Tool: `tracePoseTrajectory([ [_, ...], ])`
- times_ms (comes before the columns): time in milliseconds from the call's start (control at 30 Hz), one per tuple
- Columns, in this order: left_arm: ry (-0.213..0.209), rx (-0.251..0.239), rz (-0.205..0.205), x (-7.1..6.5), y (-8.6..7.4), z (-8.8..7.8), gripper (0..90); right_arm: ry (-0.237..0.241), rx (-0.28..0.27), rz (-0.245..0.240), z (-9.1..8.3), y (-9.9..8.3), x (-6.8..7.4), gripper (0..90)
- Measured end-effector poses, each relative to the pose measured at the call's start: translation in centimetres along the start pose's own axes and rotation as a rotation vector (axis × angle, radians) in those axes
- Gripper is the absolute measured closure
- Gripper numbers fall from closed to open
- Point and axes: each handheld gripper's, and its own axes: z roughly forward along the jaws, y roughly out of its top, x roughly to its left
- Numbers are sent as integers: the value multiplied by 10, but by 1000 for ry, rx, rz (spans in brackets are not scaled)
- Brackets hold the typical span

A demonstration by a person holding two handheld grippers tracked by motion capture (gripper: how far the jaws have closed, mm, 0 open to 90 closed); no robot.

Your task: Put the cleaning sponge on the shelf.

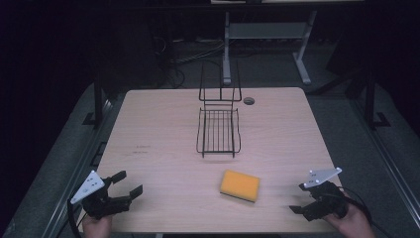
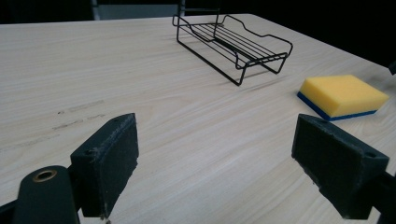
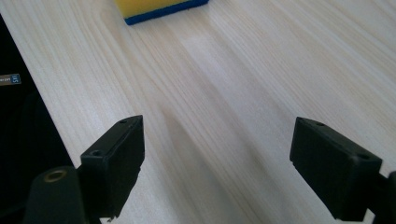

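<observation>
A yellow sponge (image 1: pixel 240 185) with a blue underside lies flat on the wooden table (image 1: pixel 163 129), front and slightly right of centre. Behind it, mid-table, stands a black wire rack (image 1: pixel 218 130) with an upright back frame. My left gripper (image 1: pixel 127 182) is held at the front left corner, open, nothing between its jaws. My right gripper (image 1: pixel 299 198) is at the front right corner, also open and holding nothing. From the left gripper view the sponge (image 2: pixel 342 95) lies ahead to the right and the rack (image 2: pixel 233 42) farther off. The sponge (image 3: pixel 159 8) touches the top edge of the right gripper view.
A small round cable hole (image 1: pixel 248 100) sits near the table's far edge, right of the rack. Beyond the table stand a white desk frame (image 1: pixel 267 37) and cables on a dark floor. The table's front edge (image 3: pixel 44 93) runs close beside my right gripper.
</observation>
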Motion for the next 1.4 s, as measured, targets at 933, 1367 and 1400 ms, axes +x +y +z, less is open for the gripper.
tracePoseTrajectory([
  [933, -7, 0, 6, -2, 0, 0, 140, 25, 35, -94, 7, 33, 14, 168],
  [1367, -6, -6, -1, -1, -1, -1, 140, 42, 50, -125, 10, 43, 17, 168],
  [1400, -6, -5, -1, -1, -1, -1, 140, 43, 53, -131, 10, 45, 18, 168],
])
